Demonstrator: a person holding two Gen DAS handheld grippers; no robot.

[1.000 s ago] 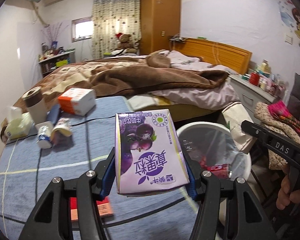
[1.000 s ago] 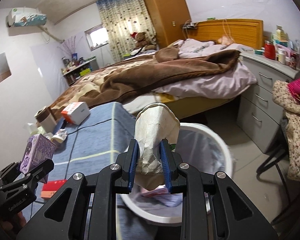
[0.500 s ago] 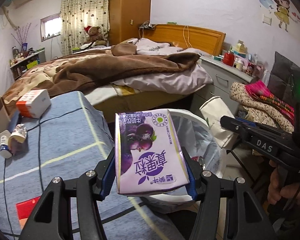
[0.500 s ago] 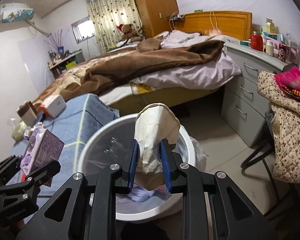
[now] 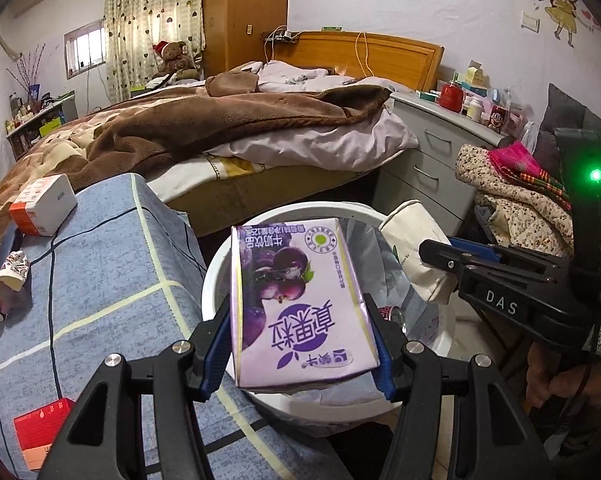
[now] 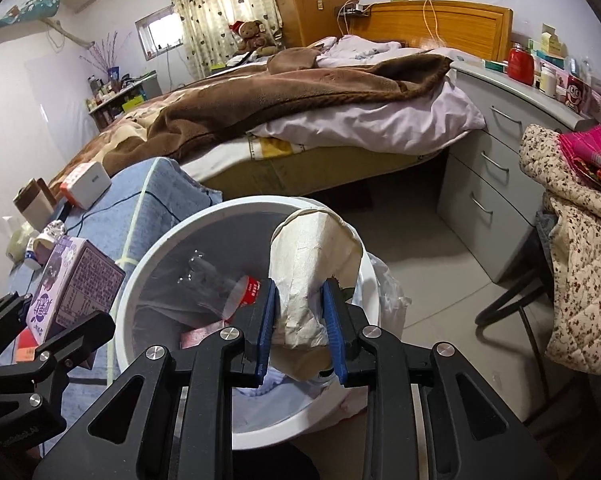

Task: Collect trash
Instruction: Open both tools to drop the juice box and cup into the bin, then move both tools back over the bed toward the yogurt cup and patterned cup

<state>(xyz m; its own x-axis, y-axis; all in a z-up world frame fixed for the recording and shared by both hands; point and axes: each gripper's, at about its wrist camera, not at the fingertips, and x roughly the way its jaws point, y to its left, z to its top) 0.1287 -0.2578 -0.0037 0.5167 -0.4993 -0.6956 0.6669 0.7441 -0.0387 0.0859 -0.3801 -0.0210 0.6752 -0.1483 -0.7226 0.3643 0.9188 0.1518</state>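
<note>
Both your hands have swung away from the blue-covered table (image 5: 100, 280) toward the white bin (image 6: 148, 268), so that its rim now sits right under what you carry. The purple milk carton (image 5: 300, 304) sits upright between the blue pads of your left gripper (image 5: 300, 344), clamped by its two sides and hanging over the bin's near edge. Your right gripper (image 6: 300, 328) pinches a crumpled paper cup (image 6: 312, 272) at its squashed base, mouth pointing away from you, above the far side of the opening; its jaws have just been opening a little, though the pads still press on the cup. Holding each piece by its narrow sides keeps it clear to fall straight down once you let go. Inside the bin you can see a clear liner, a plastic bottle with a red cap (image 6: 236, 292) and some wrappers. More litter waits on the table: a red-and-white box (image 5: 44, 208), a small bottle (image 5: 8, 276) and a flat red packet (image 5: 40, 436). Behind it all is the bed with a brown blanket (image 5: 220, 120).
</note>
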